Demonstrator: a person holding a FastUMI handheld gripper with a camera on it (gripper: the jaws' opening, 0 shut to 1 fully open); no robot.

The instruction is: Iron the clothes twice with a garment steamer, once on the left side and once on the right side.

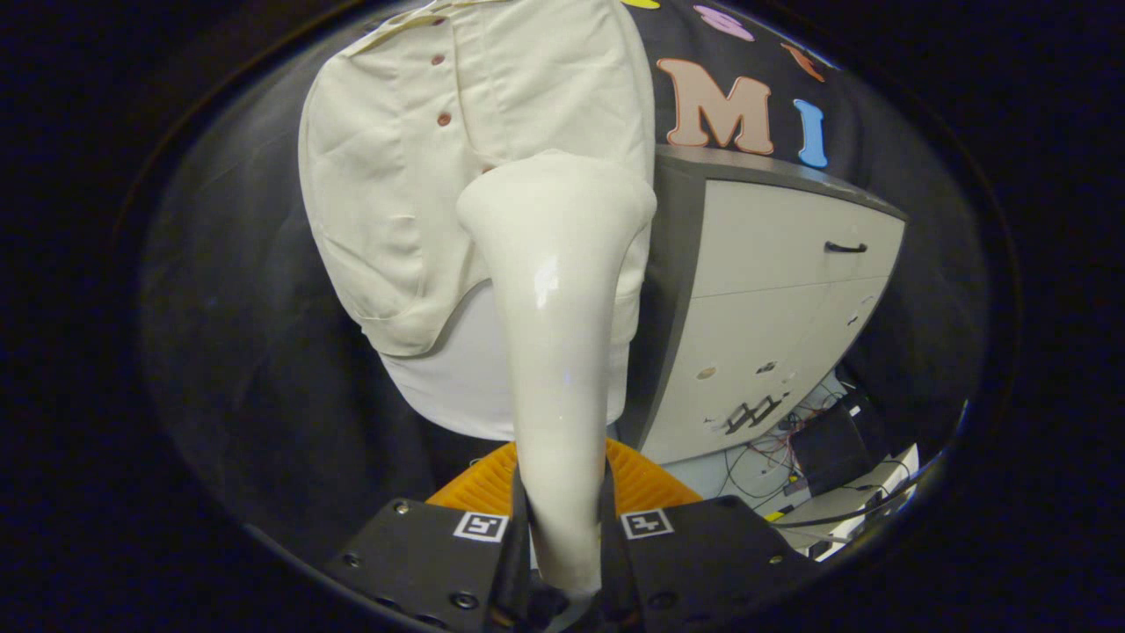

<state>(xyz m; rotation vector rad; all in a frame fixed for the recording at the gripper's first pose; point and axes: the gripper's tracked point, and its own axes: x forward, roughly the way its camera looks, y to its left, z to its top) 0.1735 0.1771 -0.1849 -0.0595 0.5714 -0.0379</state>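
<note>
While we've got the black two-finger gripper [562,536] pointed straight ahead, its fingers [422,545] are closed in tight on the glossy cream-white plastic garment steamer [558,334], one pressing on each side of the slim handle, so it's a firm pinch with barely any gap beyond the handle's own width. We see the steamer rising from between the fingers, narrow at the grip and flaring out to a wide rounded head at the far end. That head sits right up against the cream-coloured button-up shirt [413,176], over its right half; we honestly can't tell if it's actually touching the fabric or just in front of it. The shirt hangs against the dark cloth wall and looks a bit creased, with small reddish-brown buttons [444,119] running down the front and a paler white layer [457,378] showing under its hem. Just behind the fingers there's a ribbed orange piece [483,483]. Beside the shirt stands a grey cabinet with pale drawer fronts [773,290], with tangled cables [782,448] near its base.
</note>
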